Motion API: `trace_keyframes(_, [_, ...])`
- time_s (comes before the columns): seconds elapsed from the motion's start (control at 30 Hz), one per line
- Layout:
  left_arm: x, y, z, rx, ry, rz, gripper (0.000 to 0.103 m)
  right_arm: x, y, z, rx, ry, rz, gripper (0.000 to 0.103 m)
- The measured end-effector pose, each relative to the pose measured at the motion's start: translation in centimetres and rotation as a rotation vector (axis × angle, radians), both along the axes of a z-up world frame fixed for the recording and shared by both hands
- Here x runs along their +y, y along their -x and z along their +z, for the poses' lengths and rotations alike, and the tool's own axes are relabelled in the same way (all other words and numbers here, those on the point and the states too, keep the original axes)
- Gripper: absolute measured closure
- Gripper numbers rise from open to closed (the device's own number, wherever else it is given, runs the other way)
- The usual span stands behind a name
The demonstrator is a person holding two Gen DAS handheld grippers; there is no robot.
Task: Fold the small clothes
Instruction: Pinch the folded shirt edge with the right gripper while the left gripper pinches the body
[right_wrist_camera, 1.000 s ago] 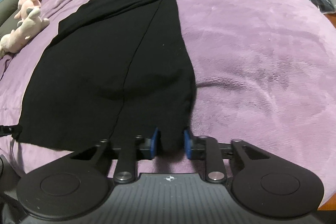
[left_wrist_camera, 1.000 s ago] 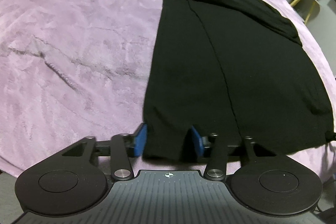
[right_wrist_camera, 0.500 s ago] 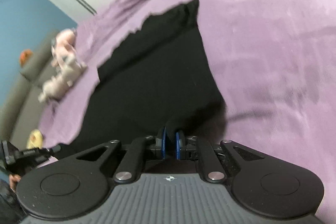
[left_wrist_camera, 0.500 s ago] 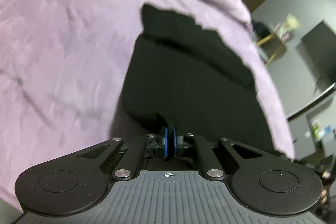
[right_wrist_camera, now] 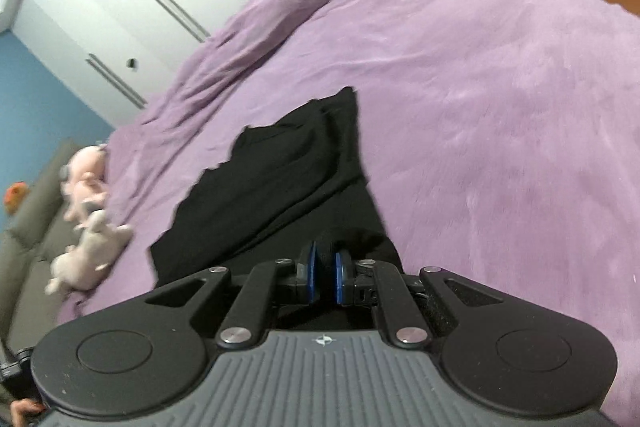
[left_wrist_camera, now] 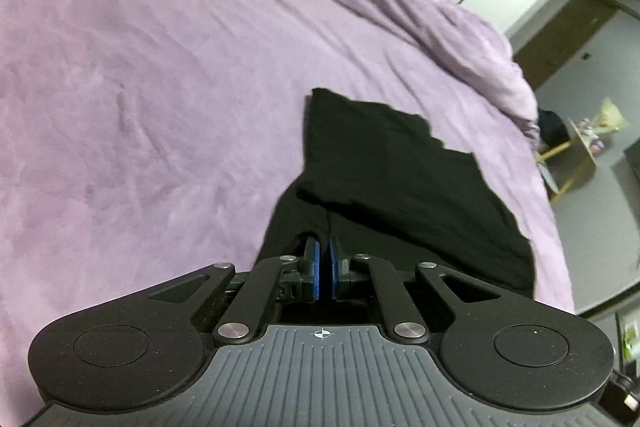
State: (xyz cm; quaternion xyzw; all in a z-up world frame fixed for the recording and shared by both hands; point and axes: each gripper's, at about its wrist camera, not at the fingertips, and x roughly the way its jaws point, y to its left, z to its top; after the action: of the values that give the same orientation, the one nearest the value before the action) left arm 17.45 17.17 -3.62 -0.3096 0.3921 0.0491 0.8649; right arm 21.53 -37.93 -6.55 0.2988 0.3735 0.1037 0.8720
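Black garment point(left_wrist_camera: 404, 183) lies on the purple bedspread point(left_wrist_camera: 140, 87), near edge lifted toward both cameras, far end flat on the bed.

Left gripper point(left_wrist_camera: 322, 269): blue pads nearly together, jaws narrow — clamped on the garment's near left corner, black cloth pinched between them.

Right gripper point(right_wrist_camera: 324, 277): jaws narrow as well, holding the near right corner; a bunch of black fabric sits between the pads.

Handling, judged: thin knit, light, very limp — it sags and creases between the two holds and keeps no shape. Not fragile, little slip against the plush cover. Corner grips suit it; hold both corners taut so the hem stays straight.

Plush toys point(right_wrist_camera: 90, 223) lie well apart from the garment.
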Motion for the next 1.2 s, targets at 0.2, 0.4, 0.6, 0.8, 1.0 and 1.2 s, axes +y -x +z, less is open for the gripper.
trace_keyframes(0.2, [1.5, 0.0, -0.1, -0.084, -0.028, 0.0, 0.071, -2.3, 0.0, 0.6, -0.073, 0.016, -0.113, 0.077])
trace_keyframes(0.4, [1.1, 1.0, -1.5, -0.061, -0.207, -0.206, 0.058, -1.3, 0.2, 0.4, -0.081, 0.303, 0.07, 0.067])
trace_keyframes(0.6, [-0.3, -0.1, -3.6, -0.031, -0.194, -0.273, 0.05, 1.1, -1.7, -1.0, -0.058, 0.326, 0.137, 0.059])
trace_keyframes(0.8, [-1.8, -2.4, -4.1, -0.016, -0.244, -0.287, 0.049, 2.7, -2.6, -1.6, -0.048, 0.371, 0.156, 0.077])
trace_keyframes(1.0, [-2.3, -2.5, -3.5, -0.08, -0.276, -0.303, 0.049, 2.5, -2.0, -1.4, -0.076, 0.374, 0.138, 0.095])
trace_keyframes(1.2, [-2.9, -3.2, -3.8, -0.082, -0.278, -0.369, 0.046, 2.0, -1.9, -1.8, -0.059, 0.348, 0.125, 0.093])
